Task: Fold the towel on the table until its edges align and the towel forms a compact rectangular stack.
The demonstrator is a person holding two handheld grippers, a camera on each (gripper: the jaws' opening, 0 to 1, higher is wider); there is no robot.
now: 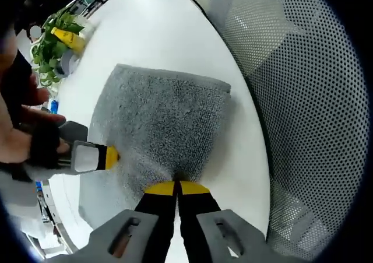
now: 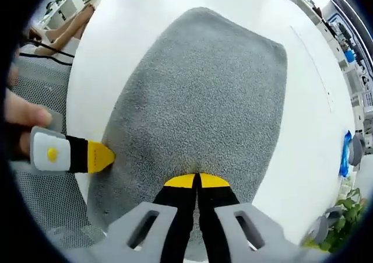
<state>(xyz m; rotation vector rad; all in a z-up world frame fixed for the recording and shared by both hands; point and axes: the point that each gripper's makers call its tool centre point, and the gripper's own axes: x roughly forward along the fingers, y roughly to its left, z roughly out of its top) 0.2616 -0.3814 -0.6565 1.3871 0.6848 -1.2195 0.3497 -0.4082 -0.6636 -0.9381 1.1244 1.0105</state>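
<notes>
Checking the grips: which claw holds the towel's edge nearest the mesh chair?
The left claw; the mesh chair lies beside its end of the towel.

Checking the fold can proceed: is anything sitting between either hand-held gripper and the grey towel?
Nothing visible. The left hand-held gripper and right hand-held gripper both have their jaws closed right at the grey towel edge.

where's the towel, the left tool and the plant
towel (image 1: pixel 166 120), left gripper view, middle of its grey top
left tool (image 1: pixel 176 187), left gripper view, between its yellow tips
plant (image 1: pixel 49 50), left gripper view, green leaves
</notes>
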